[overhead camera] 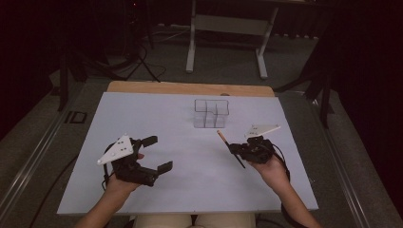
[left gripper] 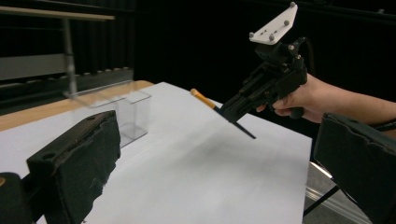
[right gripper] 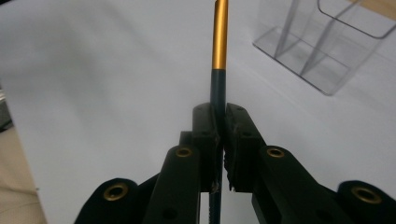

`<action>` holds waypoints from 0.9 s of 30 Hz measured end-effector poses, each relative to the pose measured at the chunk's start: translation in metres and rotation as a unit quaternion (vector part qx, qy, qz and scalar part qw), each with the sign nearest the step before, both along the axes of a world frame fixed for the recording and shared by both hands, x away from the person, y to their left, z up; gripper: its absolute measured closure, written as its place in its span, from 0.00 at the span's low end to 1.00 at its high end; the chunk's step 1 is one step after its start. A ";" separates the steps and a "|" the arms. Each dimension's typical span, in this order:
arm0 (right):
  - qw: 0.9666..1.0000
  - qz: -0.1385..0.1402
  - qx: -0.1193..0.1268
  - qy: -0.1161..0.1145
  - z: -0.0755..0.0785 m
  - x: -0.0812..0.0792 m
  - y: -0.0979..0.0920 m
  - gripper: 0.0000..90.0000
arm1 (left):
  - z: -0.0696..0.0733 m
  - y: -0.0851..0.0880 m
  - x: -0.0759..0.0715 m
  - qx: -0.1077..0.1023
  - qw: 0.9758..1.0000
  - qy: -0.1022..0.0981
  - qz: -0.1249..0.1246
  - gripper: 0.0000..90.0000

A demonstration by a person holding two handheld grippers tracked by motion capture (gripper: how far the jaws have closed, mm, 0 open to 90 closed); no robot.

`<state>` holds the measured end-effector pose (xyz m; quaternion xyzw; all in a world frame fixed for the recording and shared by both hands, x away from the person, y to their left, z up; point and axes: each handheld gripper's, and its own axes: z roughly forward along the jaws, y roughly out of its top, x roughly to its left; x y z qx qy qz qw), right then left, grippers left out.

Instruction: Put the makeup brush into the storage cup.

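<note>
We see the right gripper (overhead camera: pixel 236 148) at centre right of the high view, pinching a thin dark pen with an orange-gold end (overhead camera: pixel 230 147) above the white surface (overhead camera: pixel 190 180). Our left gripper (overhead camera: pixel 159 153), lower left, is spread wide, holding nothing. A clear plastic compartment box (overhead camera: pixel 211 113) stands at upper centre.

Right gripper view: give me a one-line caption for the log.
Right tool shut on a dark pen with a gold end, pointing toward a clear acrylic organizer on the white table.
</note>
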<state>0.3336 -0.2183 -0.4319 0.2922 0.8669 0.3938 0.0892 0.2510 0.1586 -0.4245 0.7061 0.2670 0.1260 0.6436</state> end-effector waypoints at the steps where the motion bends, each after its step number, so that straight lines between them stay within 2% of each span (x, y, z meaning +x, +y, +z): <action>1: 1.000 0.004 0.005 0.000 0.001 -0.001 0.001 0.93 | 0.000 -0.003 0.002 -0.006 1.000 0.003 -0.006 0.02; 3: 1.000 0.009 0.013 -0.003 0.002 -0.004 0.002 0.93 | 0.000 -0.010 0.007 -0.007 1.000 0.006 -0.014 0.02; 6: 1.000 0.020 0.014 -0.004 0.004 -0.008 0.006 0.93 | -0.001 -0.020 0.012 0.010 1.000 0.004 -0.024 0.03; 11: 0.999 0.030 0.020 -0.009 0.007 -0.012 0.012 0.93 | -0.004 -0.032 0.019 0.015 0.999 0.016 -0.045 0.03; 18: 0.998 0.052 0.040 -0.018 0.013 -0.018 0.018 0.93 | -0.004 -0.043 0.028 0.012 0.997 0.022 -0.078 0.10; 26: 0.996 0.064 0.053 -0.028 0.021 -0.023 0.024 0.93 | -0.002 -0.057 0.043 0.006 0.996 0.045 -0.075 0.20; 27: 0.996 0.065 0.054 -0.029 0.021 -0.024 0.025 0.93 | -0.002 -0.059 0.045 0.007 0.996 0.046 -0.074 0.23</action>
